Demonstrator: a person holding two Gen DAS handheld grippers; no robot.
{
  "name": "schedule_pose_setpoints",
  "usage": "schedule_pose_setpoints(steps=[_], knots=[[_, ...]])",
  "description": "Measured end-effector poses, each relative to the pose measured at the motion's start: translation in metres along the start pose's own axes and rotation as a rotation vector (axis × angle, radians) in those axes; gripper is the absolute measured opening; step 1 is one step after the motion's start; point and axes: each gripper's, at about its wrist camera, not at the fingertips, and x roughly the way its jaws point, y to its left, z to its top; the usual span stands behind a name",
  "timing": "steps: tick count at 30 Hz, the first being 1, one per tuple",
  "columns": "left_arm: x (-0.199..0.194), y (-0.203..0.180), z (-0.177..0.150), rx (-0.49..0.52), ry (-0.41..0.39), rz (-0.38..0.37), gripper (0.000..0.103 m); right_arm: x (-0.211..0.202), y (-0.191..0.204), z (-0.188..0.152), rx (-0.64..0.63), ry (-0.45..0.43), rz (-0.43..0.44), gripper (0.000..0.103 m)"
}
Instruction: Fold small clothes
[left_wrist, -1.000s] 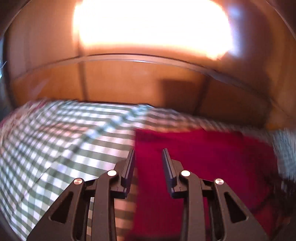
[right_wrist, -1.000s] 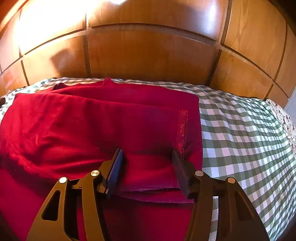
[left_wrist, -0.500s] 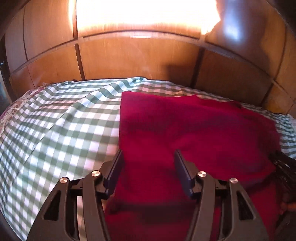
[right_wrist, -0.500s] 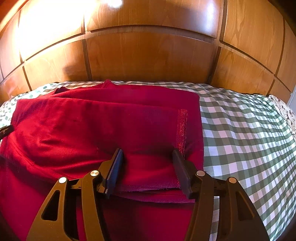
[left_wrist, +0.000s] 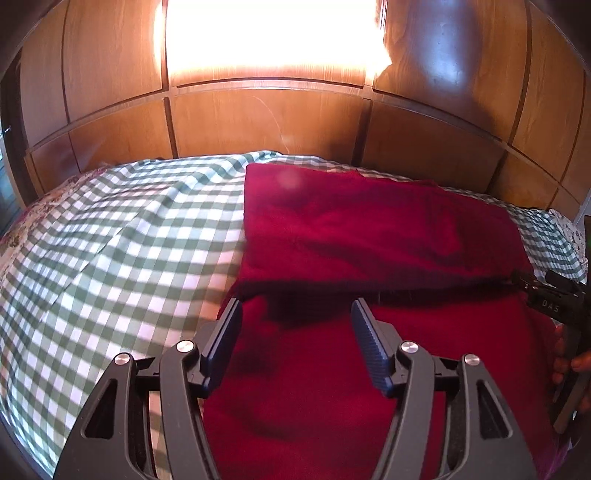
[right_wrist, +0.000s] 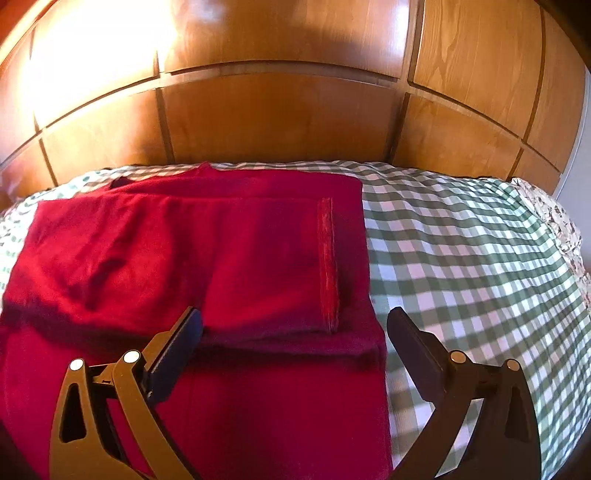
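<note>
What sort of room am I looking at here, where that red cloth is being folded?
Most likely a bedroom at home. The red garment lies on a bed spread with a green-and-white checked sheet, a floral cover shows at its edge, and glossy wooden panels, probably a headboard or wardrobe, stand behind it.

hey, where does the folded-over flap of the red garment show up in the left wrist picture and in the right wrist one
Left wrist: the folded-over flap lies right of centre, beyond the left tool.
Right wrist: the flap fills the left and centre, beyond the right tool.
Shared landmark: the green checked sheet under the garment.
</note>
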Motion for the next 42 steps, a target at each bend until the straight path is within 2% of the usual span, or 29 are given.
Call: schedule_pose_setpoints(steps=[7,11,14,19,21,26,28,29,30,31,32,34,37,40,41,42], knots=[[-0.006,0.008,-0.017,-0.018,0.031,-0.001,0.062,-0.017,-0.001,-0.026,-0.052,0.077,-0.016,0.099],[-0.015,0.021,-0.032,-0.027,0.047,-0.006,0.064,-0.029,-0.012,-0.044,-0.068,0.133,0.005,0.099],[-0.022,0.038,-0.045,-0.033,0.068,-0.022,0.064,-0.046,-0.035,-0.059,-0.028,0.162,0.054,0.099],[-0.035,0.072,-0.073,-0.064,0.124,-0.062,0.063,-0.083,-0.084,-0.099,0.068,0.231,0.197,0.099],[-0.043,0.083,-0.087,-0.068,0.15,-0.091,0.062,-0.099,-0.096,-0.115,0.088,0.248,0.24,0.093],[-0.068,0.086,-0.116,-0.012,0.175,-0.129,0.061,-0.135,-0.109,-0.168,0.101,0.34,0.319,0.064],[-0.075,0.083,-0.124,0.009,0.198,-0.15,0.057,-0.145,-0.105,-0.19,0.079,0.373,0.33,0.05],[-0.077,0.081,-0.128,0.021,0.209,-0.159,0.053,-0.148,-0.101,-0.198,0.072,0.386,0.329,0.039],[-0.079,0.079,-0.132,0.037,0.218,-0.167,0.047,-0.148,-0.099,-0.203,0.069,0.395,0.326,0.023],[-0.082,0.075,-0.137,0.067,0.227,-0.171,0.038,-0.15,-0.094,-0.209,0.054,0.402,0.318,0.017],[-0.085,0.071,-0.141,0.105,0.233,-0.168,0.013,-0.151,-0.089,-0.209,0.043,0.397,0.319,0.01],[-0.093,0.068,-0.148,0.168,0.222,-0.158,0.005,-0.161,-0.083,-0.203,0.02,0.368,0.331,0.009],[-0.097,0.074,-0.155,0.176,0.235,-0.158,0.005,-0.183,-0.087,-0.192,-0.01,0.295,0.329,0.008],[-0.098,0.079,-0.158,0.155,0.255,-0.176,0.009,-0.168,-0.096,-0.203,-0.033,0.363,0.28,0.008],[-0.098,0.081,-0.16,0.134,0.269,-0.192,0.021,-0.164,-0.096,-0.206,-0.038,0.379,0.273,0.008],[-0.097,0.082,-0.159,0.121,0.279,-0.203,0.043,-0.16,-0.094,-0.208,-0.04,0.386,0.273,0.008]])
